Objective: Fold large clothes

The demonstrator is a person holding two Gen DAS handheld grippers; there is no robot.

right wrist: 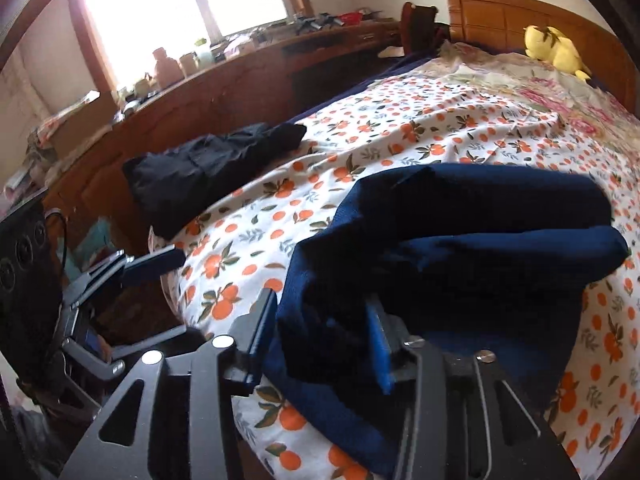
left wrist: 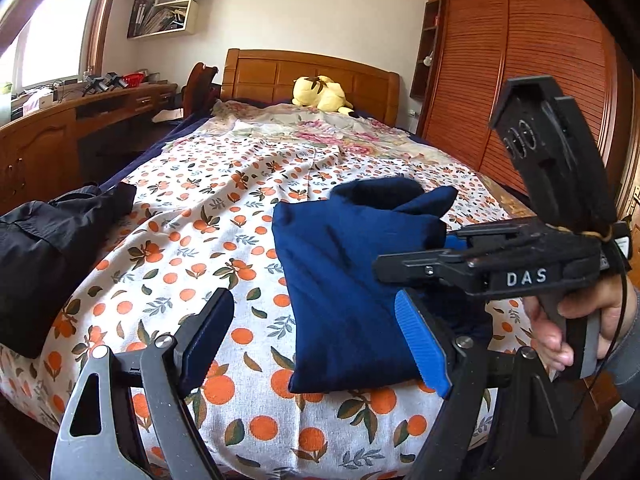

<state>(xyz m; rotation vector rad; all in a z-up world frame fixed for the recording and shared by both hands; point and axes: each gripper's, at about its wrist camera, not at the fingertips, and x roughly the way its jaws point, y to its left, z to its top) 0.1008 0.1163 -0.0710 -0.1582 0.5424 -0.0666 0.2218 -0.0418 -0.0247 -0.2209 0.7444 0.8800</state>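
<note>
On the bed (left wrist: 224,208), folded blue garment (left wrist: 344,280) between parted right jaws, left jaws wide, empty.

**Cloth on the bed, wood all round**

The navy garment (left wrist: 340,288) is soft matt cloth with a fine knit weave (visible close up in the right wrist view). The black garment (left wrist: 44,252) looks thinner and smoother, with a faint sheen. The bedsheet (left wrist: 224,216) is matt printed cotton-like cloth. The headboard (left wrist: 308,76), desk (left wrist: 80,120) and slatted wardrobe (left wrist: 520,80) are glossy varnished wood. The left tool (left wrist: 320,340) has dull grey metal arms and ribbed blue pads. The plush toy (left wrist: 320,94) is fuzzy.
</note>
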